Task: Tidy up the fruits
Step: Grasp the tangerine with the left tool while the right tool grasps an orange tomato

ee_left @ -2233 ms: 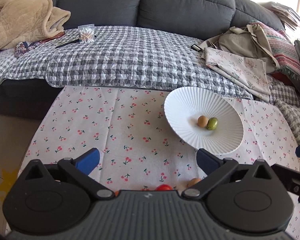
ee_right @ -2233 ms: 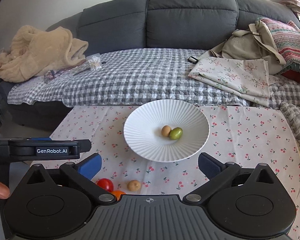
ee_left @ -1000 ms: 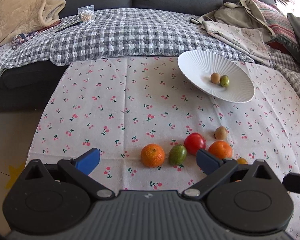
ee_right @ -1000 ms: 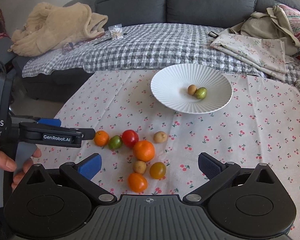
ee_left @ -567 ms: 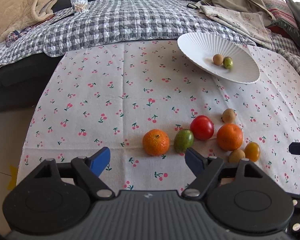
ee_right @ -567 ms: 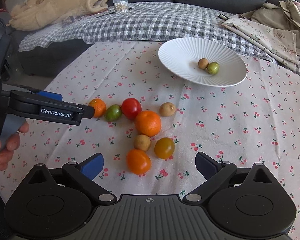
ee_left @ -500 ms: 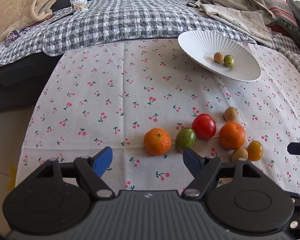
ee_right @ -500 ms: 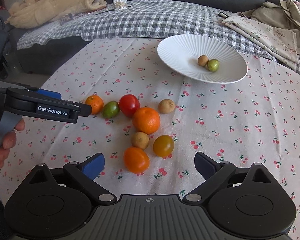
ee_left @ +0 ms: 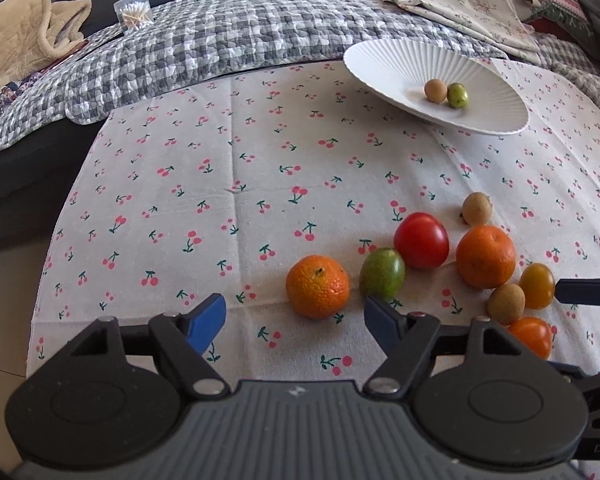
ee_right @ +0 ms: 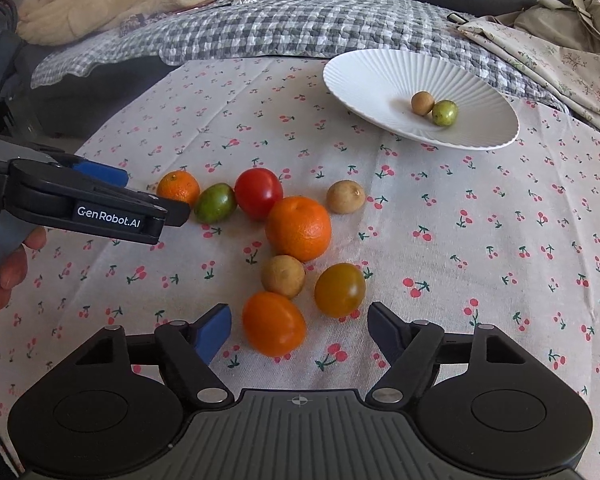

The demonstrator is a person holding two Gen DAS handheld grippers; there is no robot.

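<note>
Several loose fruits lie on the cherry-print cloth: a small orange (ee_left: 317,286), a green fruit (ee_left: 381,271), a red tomato (ee_left: 421,240), a bigger orange (ee_left: 485,256) and small brown and yellow-brown ones. My left gripper (ee_left: 294,322) is open, just short of the small orange (ee_right: 178,188). My right gripper (ee_right: 299,330) is open, with an orange tomato (ee_right: 274,323) between its fingers and untouched. The white ribbed plate (ee_right: 364,76) at the back right holds a brown fruit (ee_right: 422,103) and a green one (ee_right: 444,112).
A grey sofa with a checked quilt (ee_left: 260,36) runs behind the table. A beige blanket (ee_left: 16,40), a cotton-swab box (ee_left: 133,11) and folded fabrics (ee_left: 476,12) lie on it. The table's left edge drops to the floor (ee_left: 4,280).
Both grippers have come lower and closer to the fruit cluster. The left now lines up with the small orange, the right with the orange tomato. Both stay open.
</note>
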